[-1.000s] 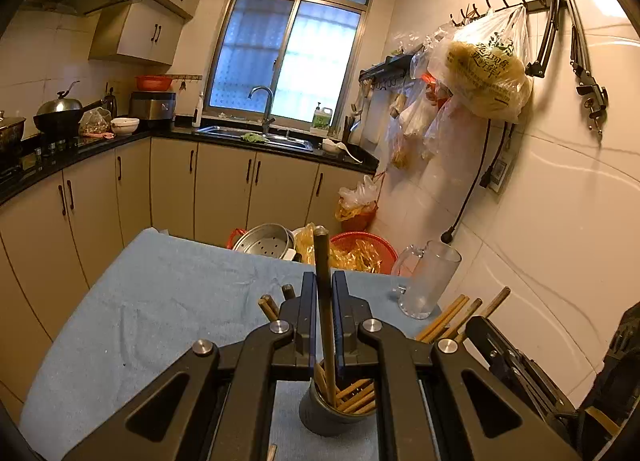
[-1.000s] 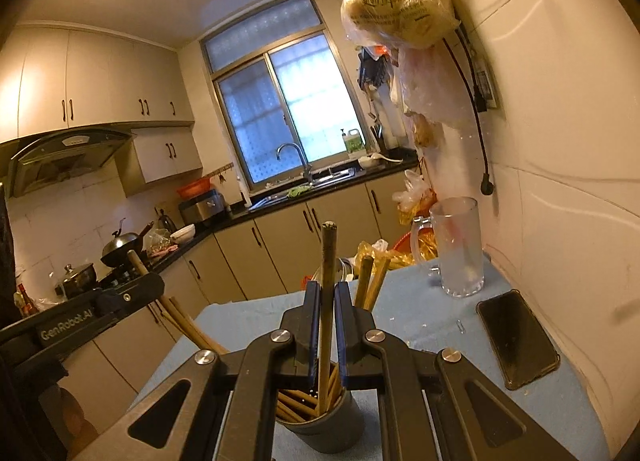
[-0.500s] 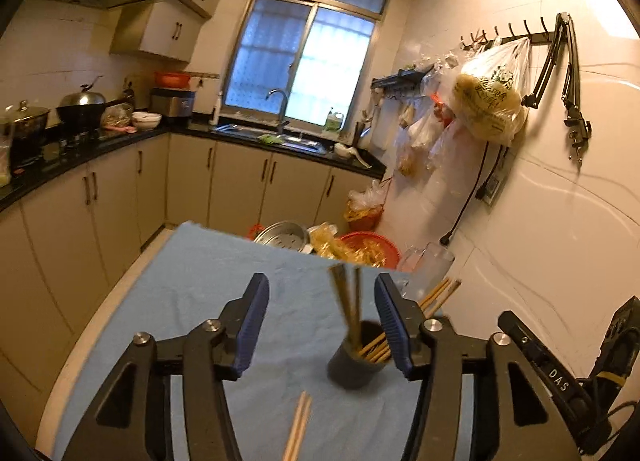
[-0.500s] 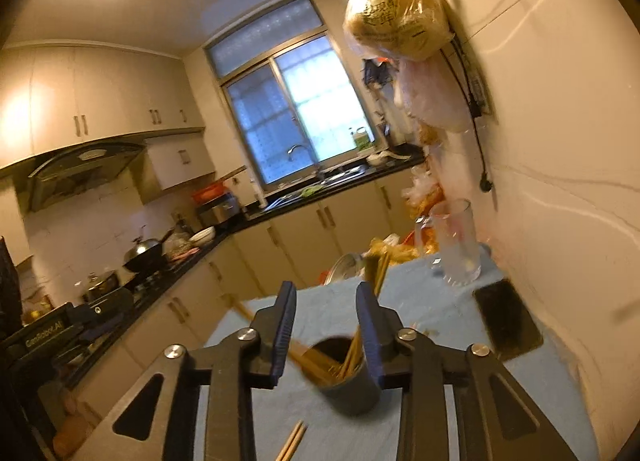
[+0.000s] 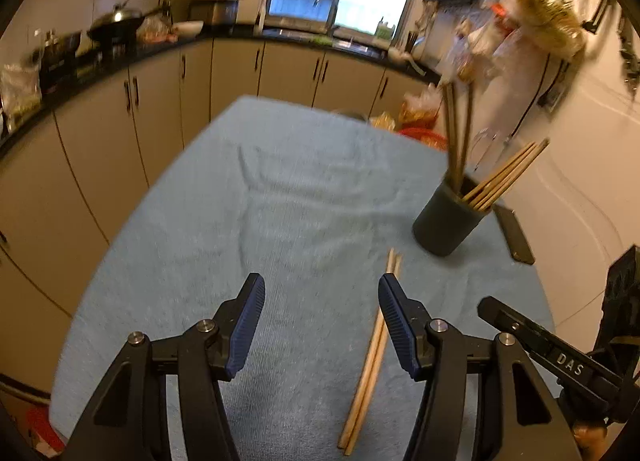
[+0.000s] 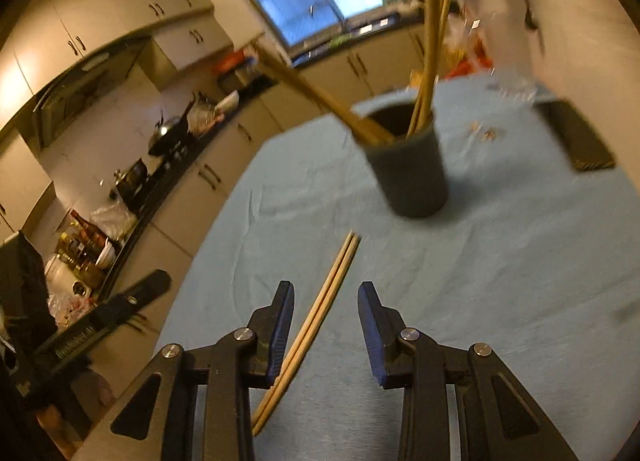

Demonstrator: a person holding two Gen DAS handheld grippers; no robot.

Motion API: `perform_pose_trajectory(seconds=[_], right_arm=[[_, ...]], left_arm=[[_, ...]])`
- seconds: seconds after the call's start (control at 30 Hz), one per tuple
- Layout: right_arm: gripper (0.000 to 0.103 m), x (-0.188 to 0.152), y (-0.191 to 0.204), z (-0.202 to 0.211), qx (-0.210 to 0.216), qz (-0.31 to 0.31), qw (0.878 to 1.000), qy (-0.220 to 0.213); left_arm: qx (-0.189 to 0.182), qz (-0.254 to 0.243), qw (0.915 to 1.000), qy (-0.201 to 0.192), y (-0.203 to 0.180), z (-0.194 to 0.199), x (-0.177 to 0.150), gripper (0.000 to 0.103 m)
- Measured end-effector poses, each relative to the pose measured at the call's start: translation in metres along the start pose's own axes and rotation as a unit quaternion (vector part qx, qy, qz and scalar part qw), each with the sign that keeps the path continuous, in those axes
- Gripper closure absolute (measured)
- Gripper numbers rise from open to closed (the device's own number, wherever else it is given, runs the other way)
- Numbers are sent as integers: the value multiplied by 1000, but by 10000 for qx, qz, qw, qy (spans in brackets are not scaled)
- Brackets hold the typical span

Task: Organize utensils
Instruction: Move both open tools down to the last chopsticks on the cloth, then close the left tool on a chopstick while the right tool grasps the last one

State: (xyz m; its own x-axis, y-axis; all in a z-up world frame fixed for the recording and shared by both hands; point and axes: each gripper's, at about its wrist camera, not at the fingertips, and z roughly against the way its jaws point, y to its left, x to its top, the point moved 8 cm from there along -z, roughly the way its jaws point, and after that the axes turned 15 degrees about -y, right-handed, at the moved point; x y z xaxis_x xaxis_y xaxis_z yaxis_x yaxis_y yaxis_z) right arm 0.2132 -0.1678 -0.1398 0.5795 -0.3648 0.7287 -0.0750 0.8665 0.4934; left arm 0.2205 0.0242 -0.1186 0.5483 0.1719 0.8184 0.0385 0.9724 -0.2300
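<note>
A dark cup (image 5: 446,221) stands on the blue cloth and holds several wooden chopsticks (image 5: 502,177); it also shows in the right wrist view (image 6: 412,177). A pair of chopsticks (image 5: 370,357) lies flat on the cloth in front of the cup, also seen in the right wrist view (image 6: 320,313). My left gripper (image 5: 322,293) is open and empty, with the pair beside its right finger. My right gripper (image 6: 326,299) is open and empty, above the pair.
A black phone (image 5: 516,233) lies on the cloth right of the cup, near the wall. A glass mug (image 5: 486,149) stands behind the cup. The blue cloth (image 5: 280,189) covers the table. Kitchen cabinets run along the left and back.
Both grippers held a chopstick over the cup, then opened and let it drop in. Both have since pulled back and tilted down towards the pair lying on the cloth.
</note>
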Motion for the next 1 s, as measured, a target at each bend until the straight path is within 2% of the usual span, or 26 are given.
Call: perform_pose_trajectory(seconds=[0.1, 0.23, 0.33, 0.6, 0.93, 1.0], right_arm=[[68, -9, 0, -21, -40, -28, 9994, 333], [76, -19, 1, -53, -288, 210, 9966, 748], [82, -20, 2, -71, -414, 241, 9950, 873], [84, -31, -9, -113, -827, 182, 9857, 1455], [85, -27, -4, -129, -1192, 681, 9767, 1647], [90, -26, -8, -127, -1268, 841, 9730, 1734]], left_arm=[[-3, 58, 9998, 188, 5, -11, -7, 43], [15, 60, 9996, 275, 8, -23, -8, 43], [24, 75, 9994, 339, 11, -30, -11, 43], [24, 154, 9986, 502, 20, -48, -17, 43], [49, 74, 9982, 593, 25, -56, -20, 43], [54, 16, 9980, 623, 24, -56, -20, 43]])
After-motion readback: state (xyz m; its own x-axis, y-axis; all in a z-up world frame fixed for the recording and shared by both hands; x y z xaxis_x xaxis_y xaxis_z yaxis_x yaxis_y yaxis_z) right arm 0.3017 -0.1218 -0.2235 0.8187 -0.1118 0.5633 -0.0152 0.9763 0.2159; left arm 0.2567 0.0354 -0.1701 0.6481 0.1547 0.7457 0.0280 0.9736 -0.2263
